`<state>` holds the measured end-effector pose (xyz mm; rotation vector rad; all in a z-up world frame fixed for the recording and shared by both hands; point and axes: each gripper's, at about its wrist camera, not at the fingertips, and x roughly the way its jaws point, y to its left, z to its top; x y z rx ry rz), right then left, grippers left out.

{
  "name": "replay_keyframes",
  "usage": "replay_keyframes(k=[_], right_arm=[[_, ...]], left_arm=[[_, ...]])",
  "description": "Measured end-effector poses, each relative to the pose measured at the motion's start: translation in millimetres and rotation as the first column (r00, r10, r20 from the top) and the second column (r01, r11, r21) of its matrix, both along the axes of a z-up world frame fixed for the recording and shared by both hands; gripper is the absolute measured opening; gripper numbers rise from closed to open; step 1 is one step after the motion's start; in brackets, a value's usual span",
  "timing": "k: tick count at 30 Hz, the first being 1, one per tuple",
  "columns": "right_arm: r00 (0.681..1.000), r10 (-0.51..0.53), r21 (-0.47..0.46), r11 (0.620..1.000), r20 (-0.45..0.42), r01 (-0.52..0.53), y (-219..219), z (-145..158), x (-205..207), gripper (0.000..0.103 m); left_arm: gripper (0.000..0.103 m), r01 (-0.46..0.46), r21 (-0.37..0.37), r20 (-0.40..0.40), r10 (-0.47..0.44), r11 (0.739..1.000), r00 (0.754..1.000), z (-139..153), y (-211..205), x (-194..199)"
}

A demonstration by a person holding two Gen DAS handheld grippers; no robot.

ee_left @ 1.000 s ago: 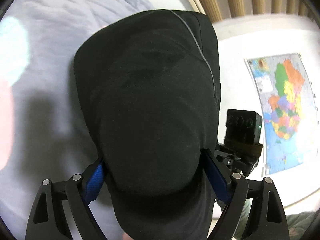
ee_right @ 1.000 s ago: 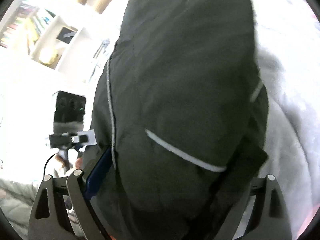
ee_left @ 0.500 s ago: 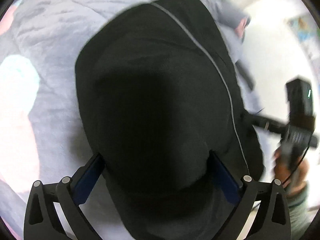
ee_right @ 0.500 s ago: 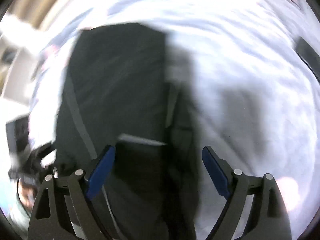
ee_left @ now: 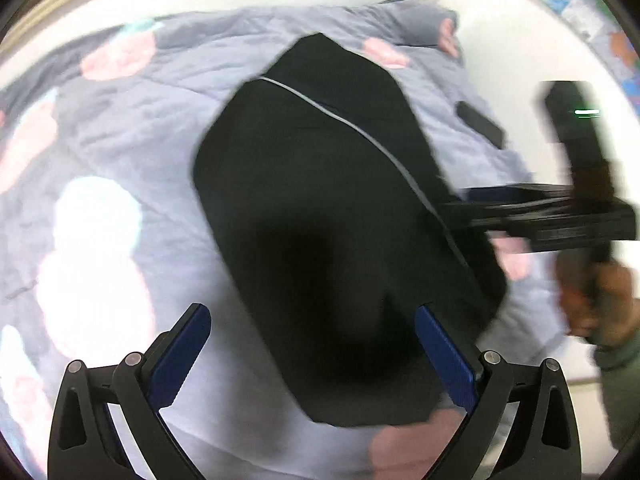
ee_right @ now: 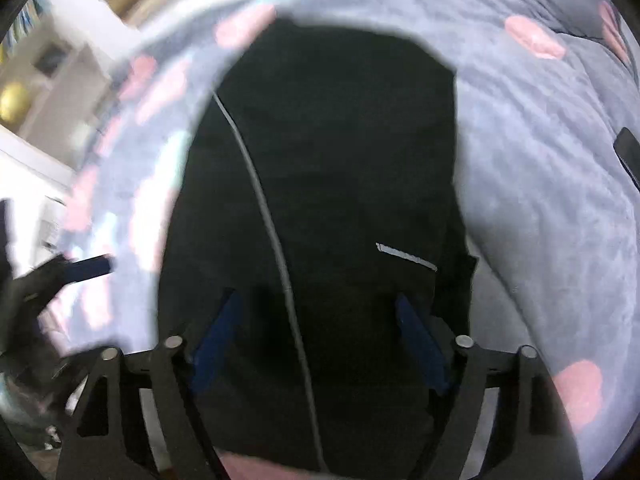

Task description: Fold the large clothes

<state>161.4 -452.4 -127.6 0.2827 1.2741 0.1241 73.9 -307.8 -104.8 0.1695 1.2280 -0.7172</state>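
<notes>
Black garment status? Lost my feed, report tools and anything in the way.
Left tool open, clear of cloth. Right tool open over the black garment, which lies folded on the quilt. Small dark object on quilt nearby, not blocking.

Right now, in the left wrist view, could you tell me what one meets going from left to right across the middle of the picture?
Grey bedspread with pink and white patches → black garment lying on it → right gripper, reaching in from the side → the person's hand holding it.

Grey quilted bed cover [ee_left: 132, 128], black garment [ee_left: 320, 200] lying on it
</notes>
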Motion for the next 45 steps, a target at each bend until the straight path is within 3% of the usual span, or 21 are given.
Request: replay_keyframes(k=[1,2,3,5,7,10,15,19,24,30,36,45], right_arm=[[1.0,0.012,-0.034,0.999,-0.002,-0.012,-30.2,-16.4,-20.7,0.081],[1.0,0.02,-0.059,0.998,0.007,-0.02,-25.9,-22.6,-17.1,0.082],[1.0,0.011,-0.051,0.999,0.008,-0.01,-27.7,-28.5,-14.4,0.083],[0.999,-0.02,-0.016,1.0,-0.027,0.02,-39.2,-45.1,-17.0,0.085],[0.998,-0.054,0.023,0.998,-0.043,0.055,-61.5,-60.5,-29.4,0.09],[0.991,-0.122,0.095,0.987,-0.05,0.126,-76.1,-63.7,-39.1,0.09],[0.98,-0.2,0.107,0.974,0.001,0.199,-86.8,-23.6,-66.2,0.089],[0.971,-0.222,0.085,0.973,0.085,0.215,-79.9,20.9,-92.6,0.089],[0.965,-0.197,-0.022,0.979,0.174,0.204,-47.4,83.2,-122.4,0.089],[0.963,-0.113,-0.217,0.962,0.246,0.168,-4.6,145.4,-146.1,0.09],[0.955,-0.136,-0.232,0.952,0.264,0.2,8.3,174.6,-182.1,0.09],[0.963,-0.148,-0.238,0.95,0.224,0.202,12.1,176.0,-216.5,0.09]], left_arm=[[0.096,0.009,-0.011,-0.026,-0.009,1.0,1.0,-10.2,-1.9,-6.1],[0.09,0.017,-0.01,-0.062,-0.018,1.0,0.998,-22.9,-6.3,-10.1],[0.075,0.021,0.015,-0.105,-0.019,1.0,0.994,-40.2,-13.5,-14.4],[0.082,-0.015,0.049,-0.118,0.02,0.999,0.993,-68.8,-24.4,2.0],[0.095,-0.047,0.05,-0.125,0.053,0.998,0.991,-84.9,-27.1,3.7],[0.098,-0.064,0.044,-0.123,0.069,0.997,0.99,-87.8,-33.4,8.4],[0.08,-0.069,-0.033,-0.084,0.066,0.997,0.994,-31.9,-21.4,7.8],[0.08,-0.096,-0.056,0.056,0.099,0.994,0.993,24.6,-2.0,0.3],[0.08,-0.113,-0.04,0.264,0.119,0.993,0.957,102.6,4.1,-24.9],[0.08,-0.185,-0.027,0.365,0.183,0.982,0.913,156.0,16.2,-57.7],[0.08,-0.291,0.015,0.35,0.268,0.957,0.898,170.9,11.6,-81.8],[0.08,-0.306,0.026,0.342,0.279,0.952,0.897,177.8,6.9,-120.4]])
